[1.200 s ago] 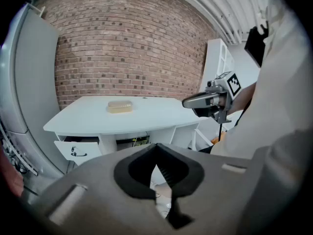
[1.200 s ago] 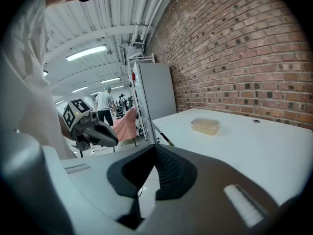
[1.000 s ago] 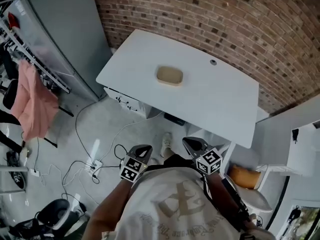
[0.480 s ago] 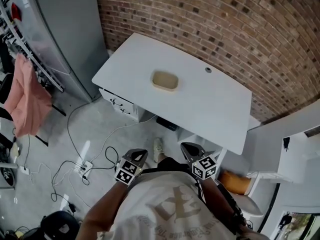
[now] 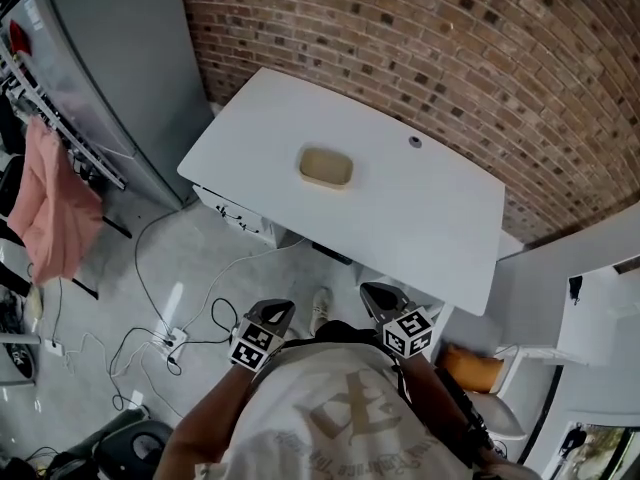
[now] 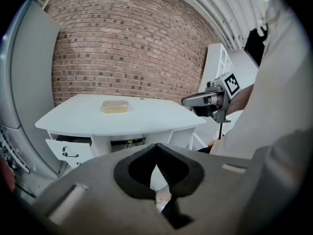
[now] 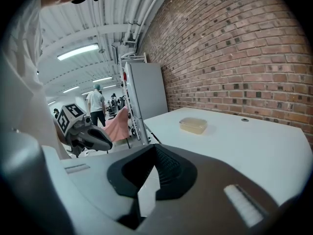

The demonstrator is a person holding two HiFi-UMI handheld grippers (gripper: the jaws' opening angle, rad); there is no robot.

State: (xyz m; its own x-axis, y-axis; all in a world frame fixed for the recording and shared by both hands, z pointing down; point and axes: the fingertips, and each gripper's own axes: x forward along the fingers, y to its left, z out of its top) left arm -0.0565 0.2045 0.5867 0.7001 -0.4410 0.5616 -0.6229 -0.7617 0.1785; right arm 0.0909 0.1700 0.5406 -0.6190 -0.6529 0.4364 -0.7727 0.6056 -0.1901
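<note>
Little has changed since the earlier frames: both tools stay low against the person's chest, and the beige lidded tub (image 5: 326, 167) has only drifted slightly down and to the left in the head view. The left tool (image 5: 268, 316) has its jaws together with nothing between them, as the left gripper view shows. The right tool (image 5: 380, 296) is likewise closed and empty, held beside the left one with a gap between them. Both point toward the white tabletop (image 5: 430, 218) and are well apart from it, over the grey floor (image 5: 180, 268). The tub lies alone on the tabletop, toward its left half, near the brick wall (image 5: 450, 38). A grey cabinet (image 5: 110, 68) stands left of the tabletop, and a pink cloth (image 5: 45, 213) hangs beside it. Cables (image 5: 200, 313) trail on the floor.
</note>
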